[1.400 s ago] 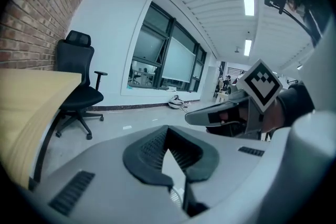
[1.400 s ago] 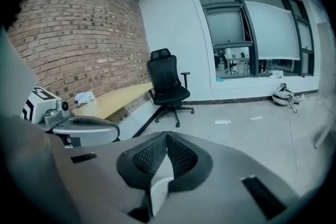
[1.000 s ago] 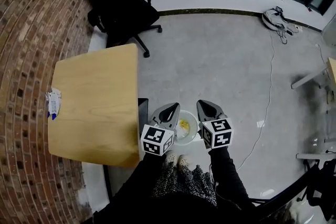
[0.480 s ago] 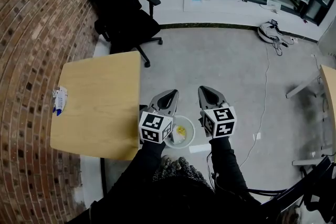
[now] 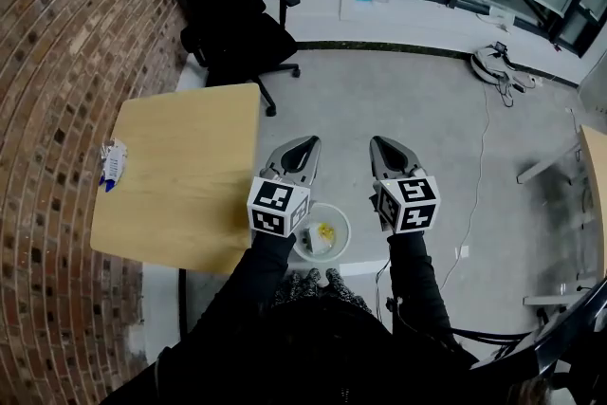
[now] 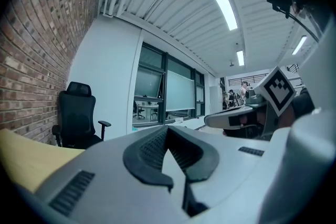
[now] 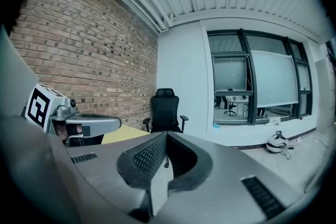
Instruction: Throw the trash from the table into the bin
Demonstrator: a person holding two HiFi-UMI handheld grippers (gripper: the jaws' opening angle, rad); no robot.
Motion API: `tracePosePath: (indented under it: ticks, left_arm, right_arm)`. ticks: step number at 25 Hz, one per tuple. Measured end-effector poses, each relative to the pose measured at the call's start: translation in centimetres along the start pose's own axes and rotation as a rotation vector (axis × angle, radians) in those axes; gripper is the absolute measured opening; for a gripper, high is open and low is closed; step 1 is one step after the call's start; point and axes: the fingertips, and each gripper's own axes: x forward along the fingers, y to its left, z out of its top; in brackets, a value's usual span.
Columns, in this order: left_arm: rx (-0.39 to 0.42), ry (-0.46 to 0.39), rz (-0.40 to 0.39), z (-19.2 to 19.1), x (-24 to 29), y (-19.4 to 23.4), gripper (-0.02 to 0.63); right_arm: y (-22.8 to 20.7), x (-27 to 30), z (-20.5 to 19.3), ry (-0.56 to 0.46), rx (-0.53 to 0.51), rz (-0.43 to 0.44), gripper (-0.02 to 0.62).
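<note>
Wooden table (image 5: pixel 190 204): one wrapper (image 5: pixel 112 164) lies alone at its far left edge
Bin (image 5: pixel 345 225): on the floor (image 5: pixel 427 109) by the table's near corner, yellow scraps (image 5: pixel 326 230) inside
Left gripper (image 5: pixel 305 147): jaws together, empty, above the bin, well apart from the wrapper
Right gripper (image 5: pixel 383 147): jaws together, empty
Next move, I reckon: reach left across the table, part the jaws early, pinch the wrapper's middle
</note>
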Motion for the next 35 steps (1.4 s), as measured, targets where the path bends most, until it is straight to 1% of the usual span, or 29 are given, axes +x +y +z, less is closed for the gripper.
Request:
tracePosePath:
  ticks: [7, 13, 17, 22, 25, 28, 31, 35]
  left_arm:
    - [0.003, -0.031, 0.020, 1.3, -0.2, 0.0, 0.006]
    - [0.003, -0.025, 0.033, 1.3, -0.8, -0.3, 0.005]
    - [0.001, -0.022, 0.063, 0.8, -2.2, 0.0, 0.006]
    - [-0.001, -0.010, 0.165, 0.1, -5.9, 2.2, 0.006]
    - [-0.002, 0.005, 0.246, -0.5, -9.2, 3.9, 0.006]
    - [-0.009, 0.015, 0.321, -1.2, -12.6, 6.3, 0.006]
    - [-0.019, 0.002, 0.390, -1.2, -15.9, 8.5, 0.006]
    - [-0.032, -0.022, 0.445, -1.1, -19.5, 11.3, 0.006]
  right_arm:
    - [0.1, -0.3, 1.0, -0.025, -0.008, 0.008, 0.012]
    - [0.6, -0.6, 1.0, -0.031, 0.004, 0.033, 0.012]
    - [2.0, -0.3, 0.4, -0.025, 0.002, 0.067, 0.012]
    - [5.8, 1.0, 0.1, -0.017, -0.005, 0.165, 0.012]
    - [8.9, 1.8, -0.5, -0.011, 0.013, 0.247, 0.012]
    - [12.3, 2.8, -1.0, 0.000, 0.013, 0.306, 0.012]
    - [16.0, 3.8, -1.1, 0.006, -0.005, 0.368, 0.012]
    - [20.6, 5.2, -0.3, 0.004, -0.038, 0.423, 0.012]
